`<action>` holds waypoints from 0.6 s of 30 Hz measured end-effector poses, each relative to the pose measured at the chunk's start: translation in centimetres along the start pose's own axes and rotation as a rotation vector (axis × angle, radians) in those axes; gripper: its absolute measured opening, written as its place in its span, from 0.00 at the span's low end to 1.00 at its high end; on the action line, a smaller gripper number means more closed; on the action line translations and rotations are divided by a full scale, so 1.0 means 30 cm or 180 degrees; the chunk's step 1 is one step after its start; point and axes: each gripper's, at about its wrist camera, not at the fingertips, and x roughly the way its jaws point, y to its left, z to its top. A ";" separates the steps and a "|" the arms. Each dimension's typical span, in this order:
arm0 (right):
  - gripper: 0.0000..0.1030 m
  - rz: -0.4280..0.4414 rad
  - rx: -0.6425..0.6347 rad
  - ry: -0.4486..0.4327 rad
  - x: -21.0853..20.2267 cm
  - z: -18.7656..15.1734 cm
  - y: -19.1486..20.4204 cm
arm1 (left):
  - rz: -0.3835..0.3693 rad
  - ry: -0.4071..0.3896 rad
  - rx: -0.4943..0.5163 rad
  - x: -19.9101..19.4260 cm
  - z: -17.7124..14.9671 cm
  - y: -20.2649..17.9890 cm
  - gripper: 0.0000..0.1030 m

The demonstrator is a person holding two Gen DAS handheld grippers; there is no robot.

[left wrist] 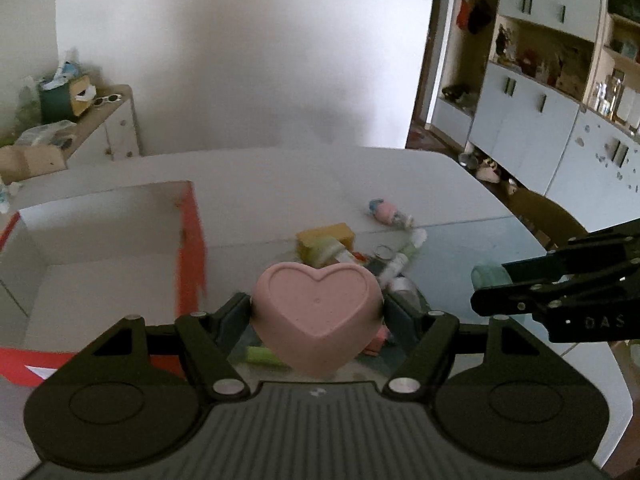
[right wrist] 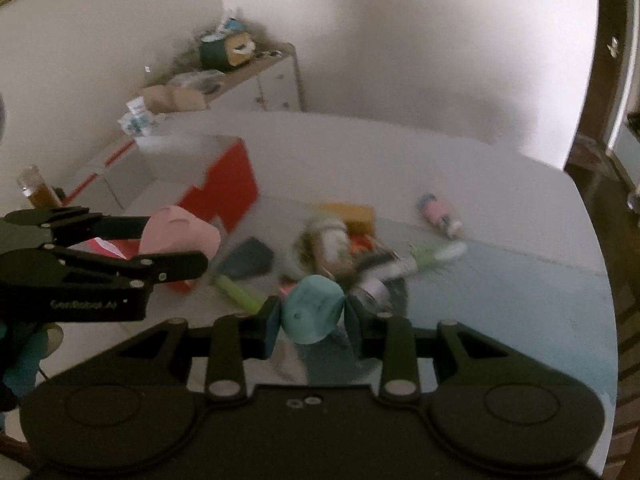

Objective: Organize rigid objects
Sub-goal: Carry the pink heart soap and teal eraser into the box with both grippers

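My left gripper (left wrist: pixel 318 308) is shut on a pink heart-shaped mould (left wrist: pixel 316 312), held above the table with its flat heart face toward the camera. In the right wrist view the same pink mould (right wrist: pixel 176 232) shows at the left between the left gripper's black fingers (right wrist: pixel 172 266). A small teal mould (right wrist: pixel 314 310) is pinched between the pads of my right gripper (right wrist: pixel 312 320), also lifted off the table. The teal mould (left wrist: pixel 490 276) peeks out beside the right gripper's fingers (left wrist: pixel 520 292) in the left wrist view.
An open red-and-white cardboard box (left wrist: pixel 188 248) stands left on the white table (left wrist: pixel 280 176). A pile of small objects lies in the middle: a yellow block (left wrist: pixel 326 236), green tubes (right wrist: pixel 236 294), a jar (right wrist: pixel 332 240), a dark scoop (right wrist: pixel 248 260). A pink bottle (right wrist: pixel 438 212) lies apart, farther back.
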 end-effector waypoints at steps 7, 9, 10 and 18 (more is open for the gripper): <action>0.32 0.0054 -0.0080 -0.0081 0.019 0.086 0.162 | -0.0007 -0.0023 -0.0034 -0.074 0.035 0.172 0.71; 0.32 0.0067 -0.0087 -0.0093 0.036 0.111 0.215 | 0.0003 -0.0039 -0.0037 -0.093 0.048 0.228 0.71; 0.32 0.0078 -0.0103 -0.0099 0.045 0.123 0.241 | 0.0016 -0.0047 -0.0040 -0.103 0.055 0.257 0.71; 0.32 0.0104 -0.0241 -0.0190 0.128 0.208 0.455 | 0.0155 -0.0019 -0.0086 -0.139 0.086 0.498 0.71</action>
